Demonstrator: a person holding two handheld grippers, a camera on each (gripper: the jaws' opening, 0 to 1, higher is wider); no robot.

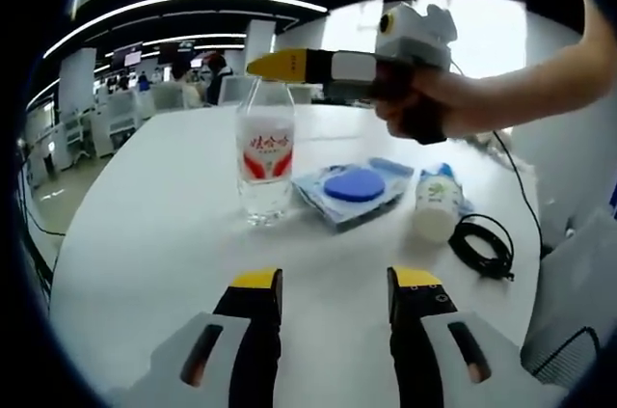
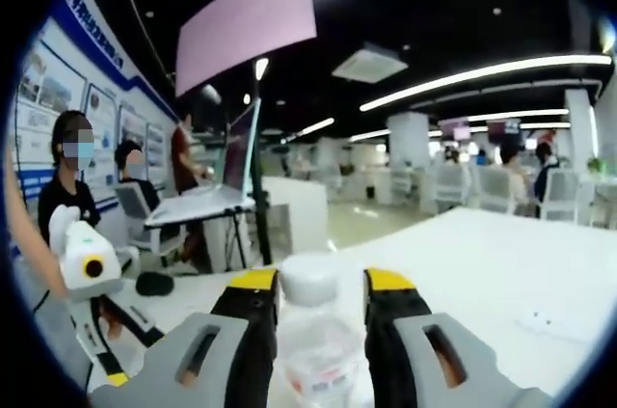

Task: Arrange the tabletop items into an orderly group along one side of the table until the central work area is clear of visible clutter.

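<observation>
the right tongs (image 2: 313, 307) straddle the upright water bottle (image 1: 265, 159) at its cap, jaws narrow but not visibly clamped; the left tongs (image 1: 333, 292) wait wide, nearer the table (image 1: 145, 234) edge.

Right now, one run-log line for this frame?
right gripper: closing around water bottle neck, grip unconfirmed | left gripper: open, empty | blue pouch, small white bottle, black cable: untouched on table

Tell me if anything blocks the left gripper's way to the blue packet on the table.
Nothing visible does. Bare white table lies between the left gripper and the blue packet. The water bottle stands left of that line, the small white bottle right of it.
</observation>
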